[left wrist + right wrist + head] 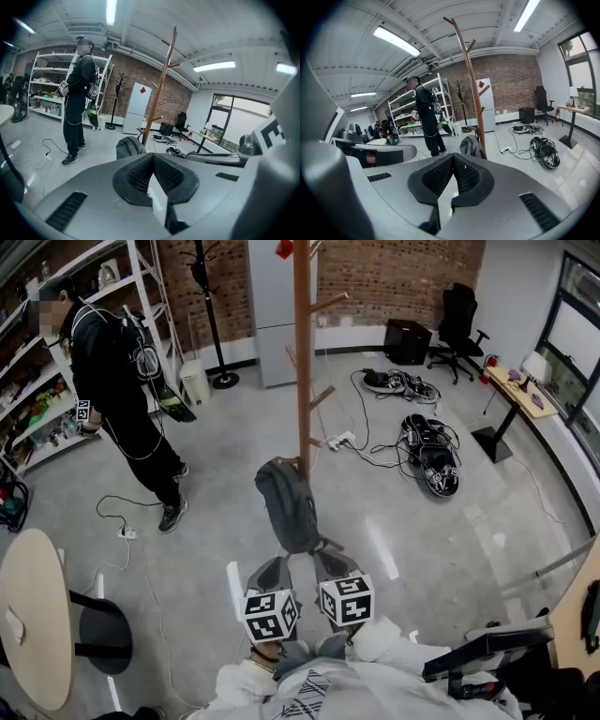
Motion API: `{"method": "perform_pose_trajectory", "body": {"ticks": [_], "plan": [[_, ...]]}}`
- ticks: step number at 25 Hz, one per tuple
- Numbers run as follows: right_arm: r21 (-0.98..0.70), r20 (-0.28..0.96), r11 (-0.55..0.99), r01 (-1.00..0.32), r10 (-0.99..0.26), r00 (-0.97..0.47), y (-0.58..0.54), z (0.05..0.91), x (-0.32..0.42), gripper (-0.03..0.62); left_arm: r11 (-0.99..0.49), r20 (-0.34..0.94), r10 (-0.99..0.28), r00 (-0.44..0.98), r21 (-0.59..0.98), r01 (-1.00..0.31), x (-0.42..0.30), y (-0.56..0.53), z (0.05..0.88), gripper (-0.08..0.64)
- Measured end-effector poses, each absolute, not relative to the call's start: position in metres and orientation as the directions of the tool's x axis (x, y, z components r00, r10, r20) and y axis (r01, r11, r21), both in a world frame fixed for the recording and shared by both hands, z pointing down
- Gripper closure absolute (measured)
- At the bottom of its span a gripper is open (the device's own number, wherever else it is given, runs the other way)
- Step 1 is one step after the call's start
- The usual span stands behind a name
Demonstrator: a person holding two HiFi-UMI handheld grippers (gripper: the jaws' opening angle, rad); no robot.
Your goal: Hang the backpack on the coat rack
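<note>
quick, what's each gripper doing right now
left gripper: closed, nothing between its jaws
right gripper: closed, nothing between its jaws
the backpack sits on the floor by the coat rack, not held

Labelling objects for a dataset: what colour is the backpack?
The backpack is dark grey, clearest in the head view.

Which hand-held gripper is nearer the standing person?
Left. The left hand-held gripper is on the person's side of the backpack; the right hand-held gripper sits farther right.
</note>
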State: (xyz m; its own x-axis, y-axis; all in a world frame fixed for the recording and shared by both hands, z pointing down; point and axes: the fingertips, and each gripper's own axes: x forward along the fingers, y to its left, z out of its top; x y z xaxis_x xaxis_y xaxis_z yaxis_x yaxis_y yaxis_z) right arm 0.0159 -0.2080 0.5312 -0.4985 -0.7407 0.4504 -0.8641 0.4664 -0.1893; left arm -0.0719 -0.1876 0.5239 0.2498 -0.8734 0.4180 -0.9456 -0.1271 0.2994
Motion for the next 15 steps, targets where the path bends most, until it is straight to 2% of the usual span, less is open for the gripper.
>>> {"method": "perform_pose_trajectory", "body": {"ticks": [15], "plan": [[-0.19,0.451,0.476,-0.859,-0.735,-0.507,-0.2031,0.5317,0.012,0.581,-0.122,0.423,-0.873,0.244,0.295,-0.948,-0.0739,-0.1822,0.5243,0.558]]}}
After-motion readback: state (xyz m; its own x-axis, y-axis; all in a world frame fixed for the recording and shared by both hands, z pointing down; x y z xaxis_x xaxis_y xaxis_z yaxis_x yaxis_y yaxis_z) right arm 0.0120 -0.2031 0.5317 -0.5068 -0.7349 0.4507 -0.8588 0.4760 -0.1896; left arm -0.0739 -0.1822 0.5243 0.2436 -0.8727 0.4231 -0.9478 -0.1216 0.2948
